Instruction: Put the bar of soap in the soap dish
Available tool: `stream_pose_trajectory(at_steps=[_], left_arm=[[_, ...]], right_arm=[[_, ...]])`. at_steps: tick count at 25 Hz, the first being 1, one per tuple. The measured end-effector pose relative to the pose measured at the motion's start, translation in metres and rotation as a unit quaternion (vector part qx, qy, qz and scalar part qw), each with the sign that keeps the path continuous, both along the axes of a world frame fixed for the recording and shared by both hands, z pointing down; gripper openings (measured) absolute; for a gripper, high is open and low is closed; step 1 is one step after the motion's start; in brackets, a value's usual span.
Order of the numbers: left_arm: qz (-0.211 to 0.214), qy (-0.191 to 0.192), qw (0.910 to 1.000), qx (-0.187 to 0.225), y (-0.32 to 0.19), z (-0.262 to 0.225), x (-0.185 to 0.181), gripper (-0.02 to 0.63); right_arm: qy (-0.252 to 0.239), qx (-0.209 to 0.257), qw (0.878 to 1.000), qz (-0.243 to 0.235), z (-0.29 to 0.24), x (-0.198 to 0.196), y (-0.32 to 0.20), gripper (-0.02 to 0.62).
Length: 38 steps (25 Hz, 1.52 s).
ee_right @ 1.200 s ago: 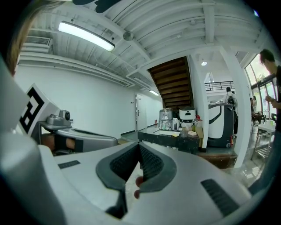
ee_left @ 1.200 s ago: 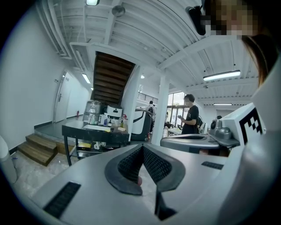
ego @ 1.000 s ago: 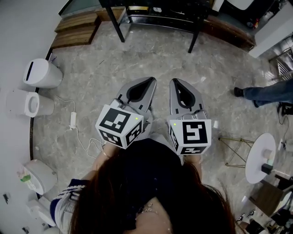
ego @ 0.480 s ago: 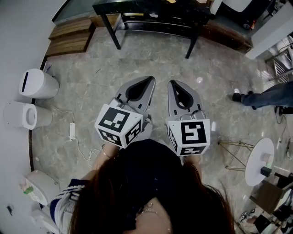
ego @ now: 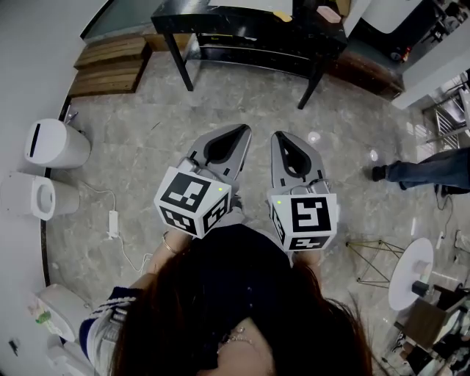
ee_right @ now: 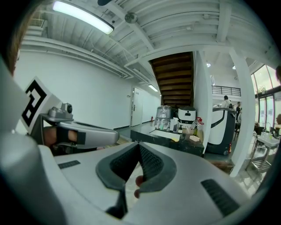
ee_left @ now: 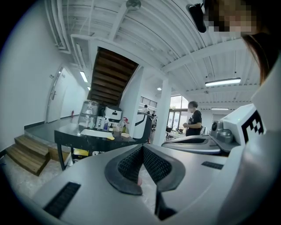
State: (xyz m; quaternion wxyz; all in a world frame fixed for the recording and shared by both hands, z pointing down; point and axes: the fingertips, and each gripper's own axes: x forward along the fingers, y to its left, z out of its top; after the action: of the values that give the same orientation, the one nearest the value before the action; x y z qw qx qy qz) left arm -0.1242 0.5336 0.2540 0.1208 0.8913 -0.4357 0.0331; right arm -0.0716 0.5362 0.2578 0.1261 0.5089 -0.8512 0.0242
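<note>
Holding both tools level and side by side over the stone floor [ego: 147, 139], the person has them in the same place in the head view as one second before. The left gripper [ego: 242, 129] has its jaws closed tip to tip, and nothing is between them. The right gripper [ego: 281, 135] is closed and empty in the same way.

What has changed is the room around them. The black table [ego: 242, 23] showed only its legs and lower shelf at the top edge a second ago, and now its whole top is in view. The white bin [ego: 55, 143] on the left has shifted a little toward the left edge. The leg in jeans [ego: 429, 170] has shifted slightly downward, and the round white table [ego: 411, 273] has moved more clearly down and toward the corner.

Two small things lie on the table top, well apart from both grippers: a yellow piece [ego: 283, 15] and a pinkish piece [ego: 328, 13] beside it. I cannot tell which of them is the soap and which is the dish. Bottles and a white machine stand behind them on the table.
</note>
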Motion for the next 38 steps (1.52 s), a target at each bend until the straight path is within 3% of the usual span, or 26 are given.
stream_pose_trajectory(at_steps=[15, 27, 32, 38], left_arm=[[0.014, 0.008, 0.9997, -0.017, -0.08, 0.008, -0.016, 0.002], [0.003, -0.001, 0.9997, -0.023, -0.163, 0.015, 0.009, 0.002], [0.002, 0.0, 0.9997, -0.026, -0.201, 0.018, 0.028, 0.002], [-0.004, -0.003, 0.9997, -0.023, -0.247, 0.016, 0.053, 0.002]], right_arm=[[0.005, -0.014, 1.0, 0.008, 0.006, -0.023, -0.079, 0.002], [-0.006, -0.013, 1.0, -0.002, 0.008, 0.003, -0.166, 0.002], [-0.028, 0.002, 0.999, -0.037, 0.001, 0.012, -0.202, 0.003], [-0.03, 0.001, 0.998, -0.047, 0.0, 0.034, -0.25, 0.002]])
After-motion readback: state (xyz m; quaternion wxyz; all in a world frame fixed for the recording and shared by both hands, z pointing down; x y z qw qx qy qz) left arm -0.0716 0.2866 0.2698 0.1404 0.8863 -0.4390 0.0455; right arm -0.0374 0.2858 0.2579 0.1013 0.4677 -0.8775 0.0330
